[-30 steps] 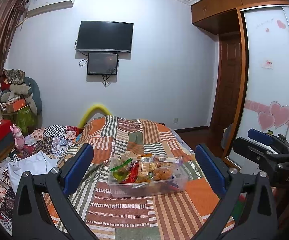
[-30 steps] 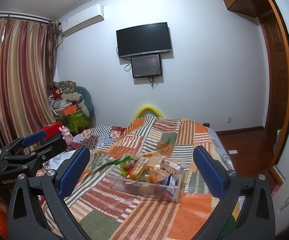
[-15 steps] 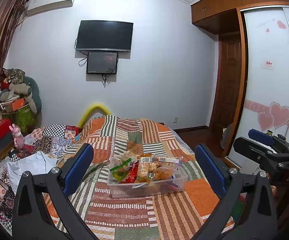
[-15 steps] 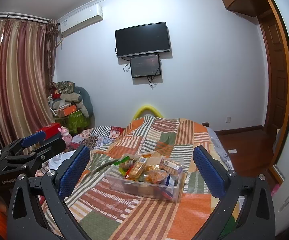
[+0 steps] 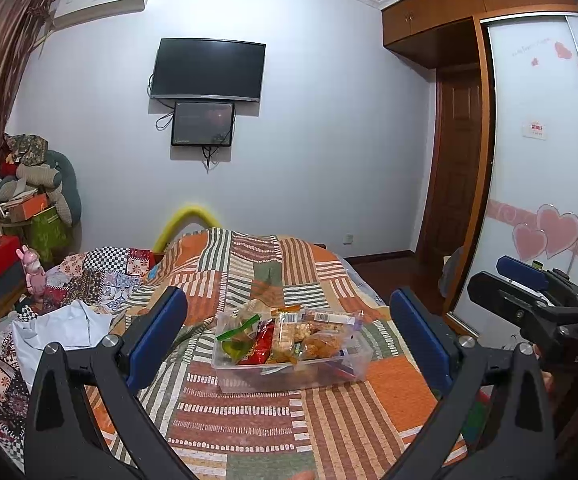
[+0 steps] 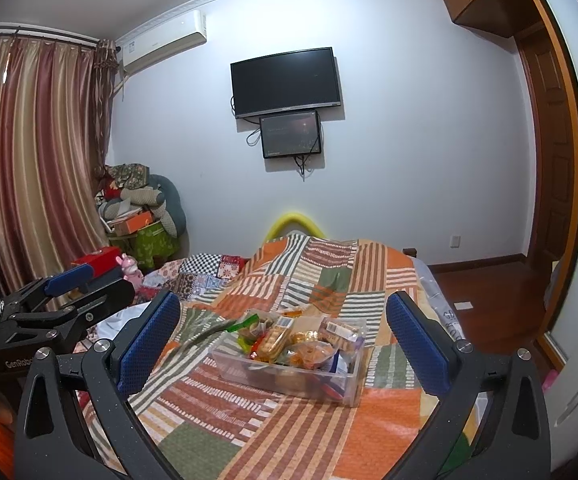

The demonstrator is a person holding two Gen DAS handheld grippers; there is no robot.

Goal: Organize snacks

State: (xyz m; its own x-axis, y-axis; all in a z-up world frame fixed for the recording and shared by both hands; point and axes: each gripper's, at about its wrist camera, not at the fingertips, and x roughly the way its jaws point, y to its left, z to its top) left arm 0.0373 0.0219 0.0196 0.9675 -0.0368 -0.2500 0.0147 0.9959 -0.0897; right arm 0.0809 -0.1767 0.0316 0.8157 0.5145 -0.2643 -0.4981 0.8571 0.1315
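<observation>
A bed (image 5: 249,432) with a striped patchwork quilt fills the lower part of a white-walled bedroom. The left hand-held gripper (image 5: 289,340) hangs above the near end of the bed, its blue-padded fingers (image 5: 157,336) set wide apart and holding nothing. The right hand-held gripper (image 6: 283,344) hangs beside it at a similar height, its fingers (image 6: 149,344) likewise spread and empty. Between each pair of fingers, farther up the bed, a clear plastic bin (image 5: 289,372) rests on the quilt, filled with loose snack packets (image 5: 285,332). Bare quilt surrounds the bin on all sides. The bed's right edge borders a strip of wooden floor (image 6: 485,280) beside a sliding wardrobe door (image 5: 541,160). Crumpled bedding (image 5: 61,328) occupies the bed's left edge. A television (image 6: 287,82) hangs on the far wall.
</observation>
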